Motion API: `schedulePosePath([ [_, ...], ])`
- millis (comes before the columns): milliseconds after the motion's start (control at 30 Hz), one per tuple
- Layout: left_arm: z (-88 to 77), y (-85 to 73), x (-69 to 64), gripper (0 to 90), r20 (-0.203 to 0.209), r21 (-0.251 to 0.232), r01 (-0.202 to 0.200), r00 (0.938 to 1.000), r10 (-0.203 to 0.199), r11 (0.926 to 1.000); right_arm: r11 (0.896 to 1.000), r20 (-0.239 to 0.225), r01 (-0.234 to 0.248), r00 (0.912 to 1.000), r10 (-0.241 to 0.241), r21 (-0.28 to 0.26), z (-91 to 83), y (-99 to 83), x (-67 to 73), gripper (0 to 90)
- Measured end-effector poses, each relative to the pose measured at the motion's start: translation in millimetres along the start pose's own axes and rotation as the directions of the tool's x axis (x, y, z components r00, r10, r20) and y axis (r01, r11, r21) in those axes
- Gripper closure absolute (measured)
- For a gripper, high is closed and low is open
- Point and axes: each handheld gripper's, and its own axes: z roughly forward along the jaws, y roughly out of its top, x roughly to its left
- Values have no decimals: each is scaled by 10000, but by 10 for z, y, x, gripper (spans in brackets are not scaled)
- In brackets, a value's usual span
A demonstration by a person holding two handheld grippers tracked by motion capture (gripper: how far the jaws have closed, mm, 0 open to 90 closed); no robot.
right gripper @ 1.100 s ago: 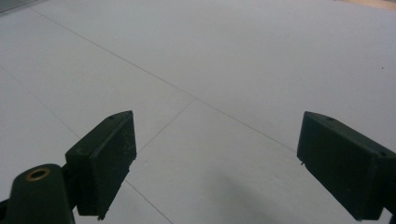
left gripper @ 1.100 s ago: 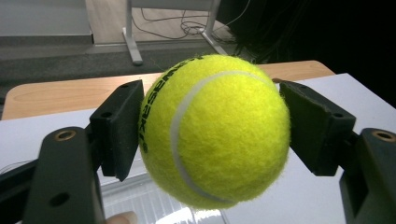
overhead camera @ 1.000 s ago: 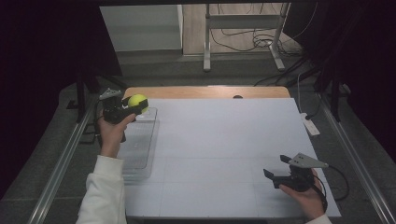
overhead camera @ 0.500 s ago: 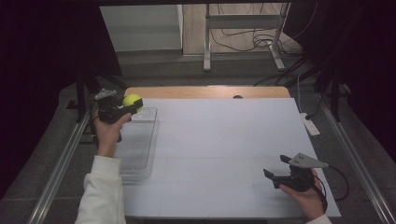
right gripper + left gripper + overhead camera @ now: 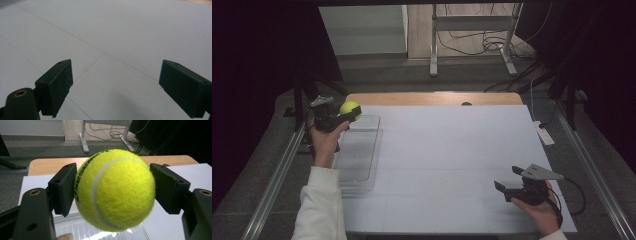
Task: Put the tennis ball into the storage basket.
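A desk (image 5: 452, 150) covered with a white sheet is seen from above, with a strip of bare wood showing along its far edge. At the far left corner, the left hand-held gripper (image 5: 346, 113) is held up by a hand (image 5: 326, 142) in a white sleeve, and a yellow-green tennis ball (image 5: 349, 108) is clamped between its two black jaws. In the left gripper view the tennis ball (image 5: 115, 190) is pressed on both sides by the jaw pads, with a white seam curving across it and black lettering along its left side. The ball is held in the air above the far end of a clear plastic tray (image 5: 357, 155), which lies flat along the left edge of the desk; the ridged bottom of the tray (image 5: 100, 232) can be made out just under the ball. At the near right corner of the desk, the right hand-held gripper (image 5: 510, 181) is held low by the other hand (image 5: 539, 207), with its jaws spread wide apart and nothing between them. In the right gripper view, the two black jaws of that hand-held gripper (image 5: 115, 87) are pointed over bare white sheet marked with thin lines. Beyond the desk, a grey floor, metal legs of a stand (image 5: 472, 40) and loose cables are seen.
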Motion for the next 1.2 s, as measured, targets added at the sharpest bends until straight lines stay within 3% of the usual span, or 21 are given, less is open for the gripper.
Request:
schedulePosePath([
  [767,97,-86,159,271,-581,437,164,9982,-138,9989,10000,8,4,10000,-4,12,0,-1,-1,122],
  [1200,189,-154,258,270,-811,997,231,9966,-150,9947,10000,6,1,10000,-1,12,0,-1,0,122],
])
